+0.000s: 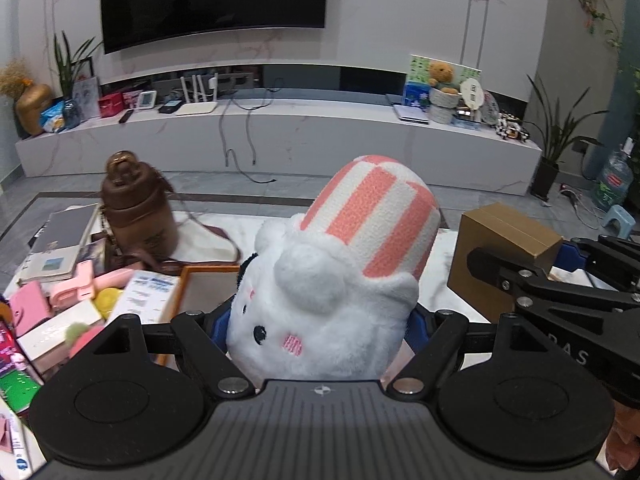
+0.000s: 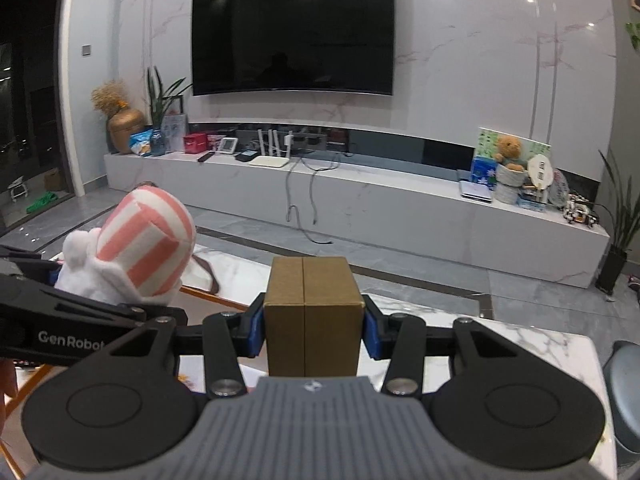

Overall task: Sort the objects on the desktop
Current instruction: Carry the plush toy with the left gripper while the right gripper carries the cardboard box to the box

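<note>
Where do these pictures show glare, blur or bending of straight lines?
Right wrist view: ceiling lights glare as bright spots on the TV, and the bench bows from the fisheye. Left wrist view: the bottle looks slightly smeared; the plush is sharp.

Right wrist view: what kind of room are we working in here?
Most likely a home living room: a wall-mounted television above a long low media console, with a marble-topped coffee table in front.

Plush toy [image 1: 320, 300] hides left tongs' pads; box [image 2: 314, 320] base hidden.
</note>
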A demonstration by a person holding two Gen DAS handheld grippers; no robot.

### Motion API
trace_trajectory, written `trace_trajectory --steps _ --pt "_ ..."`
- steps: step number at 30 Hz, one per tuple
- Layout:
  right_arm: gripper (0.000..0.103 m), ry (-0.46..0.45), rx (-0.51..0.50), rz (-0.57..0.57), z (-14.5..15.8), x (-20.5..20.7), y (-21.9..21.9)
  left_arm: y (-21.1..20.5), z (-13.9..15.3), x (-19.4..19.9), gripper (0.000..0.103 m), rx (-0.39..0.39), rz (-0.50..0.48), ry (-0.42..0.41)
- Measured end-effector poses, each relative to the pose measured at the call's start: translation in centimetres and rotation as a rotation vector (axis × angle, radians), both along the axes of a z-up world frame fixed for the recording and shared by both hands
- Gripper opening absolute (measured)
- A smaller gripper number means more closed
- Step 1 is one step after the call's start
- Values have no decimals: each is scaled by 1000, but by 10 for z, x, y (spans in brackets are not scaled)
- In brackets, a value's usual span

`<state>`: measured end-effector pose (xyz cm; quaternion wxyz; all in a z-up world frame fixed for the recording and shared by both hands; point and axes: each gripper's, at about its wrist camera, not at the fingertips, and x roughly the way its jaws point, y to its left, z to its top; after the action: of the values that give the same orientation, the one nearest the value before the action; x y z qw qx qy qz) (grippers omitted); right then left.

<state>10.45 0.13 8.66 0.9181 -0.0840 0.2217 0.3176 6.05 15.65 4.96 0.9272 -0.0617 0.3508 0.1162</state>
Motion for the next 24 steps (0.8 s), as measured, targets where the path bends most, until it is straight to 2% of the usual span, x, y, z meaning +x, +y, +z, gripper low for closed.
trace_trajectory --steps 11,22,24 --pt "48 14 -39 80 -15 -22 43 40 -16 -3 92 2 57 70" --pt "48 55 -94 125 -43 -19 73 58 -51 15 92 18 77 209" --pt "48 66 -100 123 -47 -16 74 56 -52 17 92 60 76 212"
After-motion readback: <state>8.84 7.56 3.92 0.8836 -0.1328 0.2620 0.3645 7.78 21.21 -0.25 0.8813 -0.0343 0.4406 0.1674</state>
